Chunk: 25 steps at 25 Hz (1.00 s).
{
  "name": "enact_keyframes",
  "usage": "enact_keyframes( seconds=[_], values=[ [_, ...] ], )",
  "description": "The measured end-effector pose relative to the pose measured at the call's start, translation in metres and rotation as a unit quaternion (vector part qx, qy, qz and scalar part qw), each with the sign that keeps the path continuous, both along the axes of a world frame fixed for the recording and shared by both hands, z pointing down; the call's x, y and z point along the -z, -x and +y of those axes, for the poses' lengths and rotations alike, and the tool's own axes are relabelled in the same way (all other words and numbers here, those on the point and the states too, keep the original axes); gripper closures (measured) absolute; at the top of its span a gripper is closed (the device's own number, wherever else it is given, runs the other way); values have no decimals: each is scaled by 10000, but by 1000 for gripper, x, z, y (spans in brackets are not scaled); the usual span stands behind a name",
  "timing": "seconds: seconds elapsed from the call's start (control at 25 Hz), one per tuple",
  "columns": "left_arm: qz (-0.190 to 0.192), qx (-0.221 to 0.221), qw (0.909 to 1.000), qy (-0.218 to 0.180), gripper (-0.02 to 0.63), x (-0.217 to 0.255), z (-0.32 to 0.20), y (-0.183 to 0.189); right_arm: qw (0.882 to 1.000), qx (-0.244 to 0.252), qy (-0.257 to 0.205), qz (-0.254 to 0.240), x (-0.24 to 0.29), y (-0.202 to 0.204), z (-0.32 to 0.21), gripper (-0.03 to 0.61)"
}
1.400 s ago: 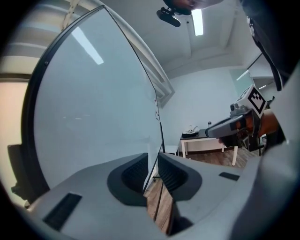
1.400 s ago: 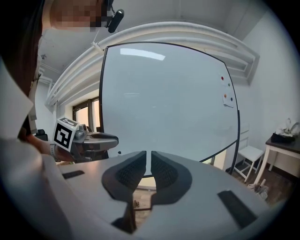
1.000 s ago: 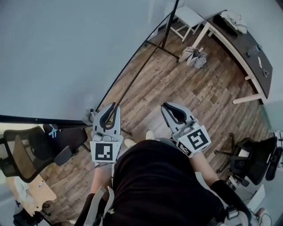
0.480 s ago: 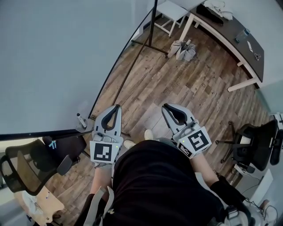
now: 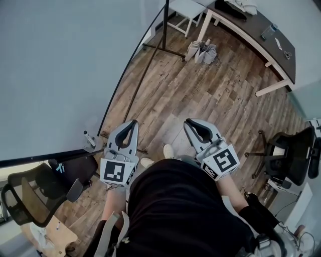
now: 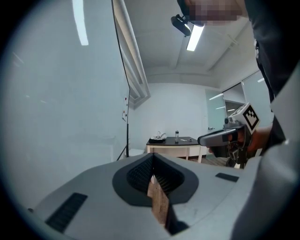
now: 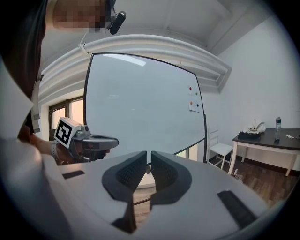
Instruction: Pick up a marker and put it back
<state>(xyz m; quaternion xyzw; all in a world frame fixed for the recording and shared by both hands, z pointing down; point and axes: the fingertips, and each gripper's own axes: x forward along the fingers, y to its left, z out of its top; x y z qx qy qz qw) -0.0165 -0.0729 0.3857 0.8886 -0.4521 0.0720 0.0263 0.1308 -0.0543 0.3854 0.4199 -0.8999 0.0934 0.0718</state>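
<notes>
I stand in front of a large whiteboard (image 5: 50, 75), with both grippers held up at chest height. My left gripper (image 5: 132, 122) is shut, its jaws meeting at the tip (image 6: 152, 156) with nothing between them. My right gripper (image 5: 190, 121) is also shut and empty, with only a thin slit between its jaws (image 7: 148, 157). A small marker-like thing (image 5: 89, 138) stands on the whiteboard's ledge, left of the left gripper and apart from it. Each gripper shows in the other's view: the right gripper (image 6: 225, 137) and the left gripper (image 7: 89, 140).
A dark table (image 5: 256, 30) with things on it stands at the far right, beside a white chair (image 5: 183, 10) and bags on the wooden floor (image 5: 202, 50). Office chairs stand at lower left (image 5: 30, 196) and right (image 5: 291, 160). Small magnets (image 7: 192, 98) dot the board.
The head view has swung, so the table, chair and whiteboard stand have slid up and left. The marker-like thing on the ledge has shifted left. Both grippers hold nearly the same place.
</notes>
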Motion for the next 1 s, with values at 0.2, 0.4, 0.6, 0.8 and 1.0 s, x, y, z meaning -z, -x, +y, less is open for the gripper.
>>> enact_keyframes(
  seconds=[0.2, 0.4, 0.6, 0.8, 1.0],
  values=[
    [-40, -37, 10000, 25, 604, 0, 4, 0, 10000, 40, 13, 33, -1, 3, 5, 538],
    [-26, -22, 10000, 68, 604, -1, 9, 2, 9999, 125, 8, 108, -2, 6, 12, 538],
    [3, 7, 10000, 59, 604, -4, 12, 5, 9997, 203, 8, 116, -2, 14, 13, 538],
    [-41, 97, 9999, 110, 604, -4, 11, 10, 9996, 272, 26, 120, -3, 18, 11, 538],
    [-82, 188, 9997, 157, 604, -4, 11, 16, 9994, 308, 118, 84, -6, 21, 9, 538]
  ],
)
